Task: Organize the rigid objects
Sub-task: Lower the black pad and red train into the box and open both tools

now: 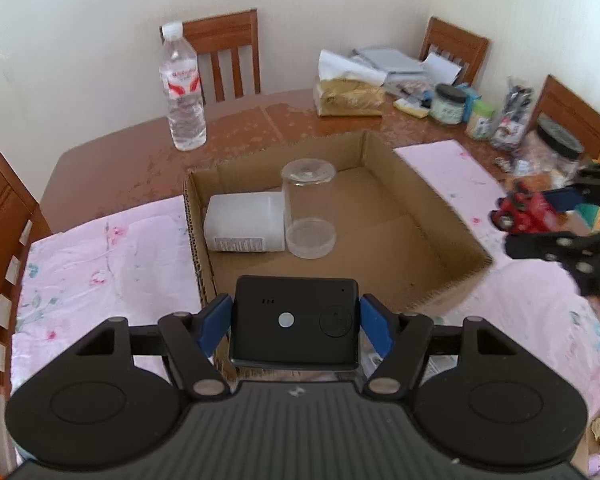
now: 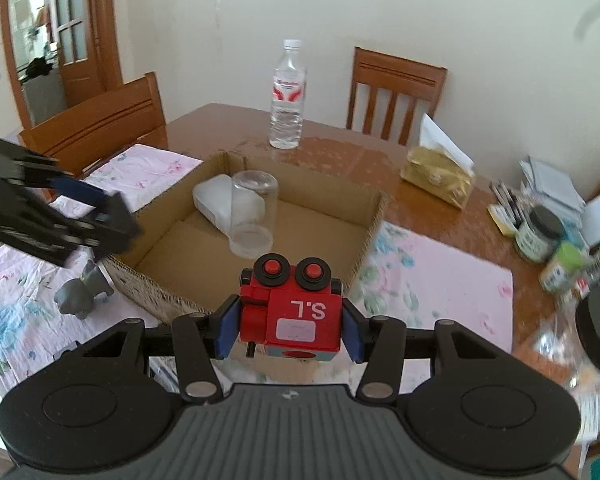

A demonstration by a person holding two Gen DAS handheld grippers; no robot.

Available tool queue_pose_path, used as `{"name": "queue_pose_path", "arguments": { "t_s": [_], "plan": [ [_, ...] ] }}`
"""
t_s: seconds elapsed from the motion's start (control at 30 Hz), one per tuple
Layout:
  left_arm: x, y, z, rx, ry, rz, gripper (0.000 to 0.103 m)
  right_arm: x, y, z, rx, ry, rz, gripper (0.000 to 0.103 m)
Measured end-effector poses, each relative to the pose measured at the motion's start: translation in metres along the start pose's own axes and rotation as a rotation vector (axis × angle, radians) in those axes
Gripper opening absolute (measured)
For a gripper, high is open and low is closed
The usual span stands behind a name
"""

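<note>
My left gripper (image 1: 296,322) is shut on a black box-shaped device (image 1: 296,318) and holds it above the near edge of an open cardboard box (image 1: 432,196). In the box lie a white plastic container (image 1: 242,222) and an upturned clear glass (image 1: 308,210). My right gripper (image 2: 290,326) is shut on a red toy robot (image 2: 294,312) marked "S.L", just short of the cardboard box's (image 2: 370,216) near right corner. The right gripper with the red toy robot (image 1: 526,214) also shows at the right of the left wrist view. A small grey toy figure (image 2: 82,290) lies on the cloth left of the box.
A water bottle (image 1: 182,88) stands on the brown table (image 1: 112,160) behind the box. Pink floral cloths (image 1: 100,264) flank the box. Jars (image 1: 448,104), a tissue pack (image 1: 350,96) and papers crowd the far right. Wooden chairs (image 1: 228,54) ring the table.
</note>
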State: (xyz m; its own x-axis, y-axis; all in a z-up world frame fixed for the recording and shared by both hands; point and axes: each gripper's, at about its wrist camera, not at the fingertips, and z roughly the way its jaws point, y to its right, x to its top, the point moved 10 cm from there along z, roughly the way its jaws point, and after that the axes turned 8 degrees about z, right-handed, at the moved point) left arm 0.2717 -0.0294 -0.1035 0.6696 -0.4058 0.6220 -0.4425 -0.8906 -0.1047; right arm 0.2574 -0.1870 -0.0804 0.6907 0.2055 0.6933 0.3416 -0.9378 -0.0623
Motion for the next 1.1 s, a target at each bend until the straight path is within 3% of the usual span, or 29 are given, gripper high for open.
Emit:
{"name": "queue_pose_path", "arguments": {
  "t_s": [0.33, 0.4, 0.57, 0.87, 1.03, 1.07, 1.1],
  "plan": [
    [0.008, -0.02, 0.066, 0.068, -0.053, -0.057, 0.069, 0.012, -0.001, 0.035, 0.029, -0.05, -0.018, 0.056],
    [0.01, -0.028, 0.07, 0.103, -0.042, -0.094, 0.074, 0.016, 0.0, 0.042, 0.03, -0.055, -0.02, 0.056],
    [0.013, -0.035, 0.056, 0.114, -0.02, -0.148, 0.091, 0.026, 0.003, 0.06, 0.036, -0.069, -0.037, 0.056],
    [-0.002, -0.042, 0.002, 0.205, -0.014, -0.187, 0.095, 0.053, 0.014, 0.112, 0.019, -0.1, -0.075, 0.056],
    [-0.02, -0.046, -0.013, 0.201, -0.041, -0.19, 0.096, 0.064, 0.023, 0.146, -0.036, -0.122, -0.089, 0.056],
    [-0.023, -0.047, -0.015, 0.208, -0.051, -0.186, 0.096, 0.068, 0.025, 0.15, -0.051, -0.112, -0.086, 0.058],
    [-0.028, -0.05, -0.016, 0.222, -0.064, -0.189, 0.096, 0.074, 0.027, 0.152, -0.074, -0.092, -0.078, 0.072]
  ]
}}
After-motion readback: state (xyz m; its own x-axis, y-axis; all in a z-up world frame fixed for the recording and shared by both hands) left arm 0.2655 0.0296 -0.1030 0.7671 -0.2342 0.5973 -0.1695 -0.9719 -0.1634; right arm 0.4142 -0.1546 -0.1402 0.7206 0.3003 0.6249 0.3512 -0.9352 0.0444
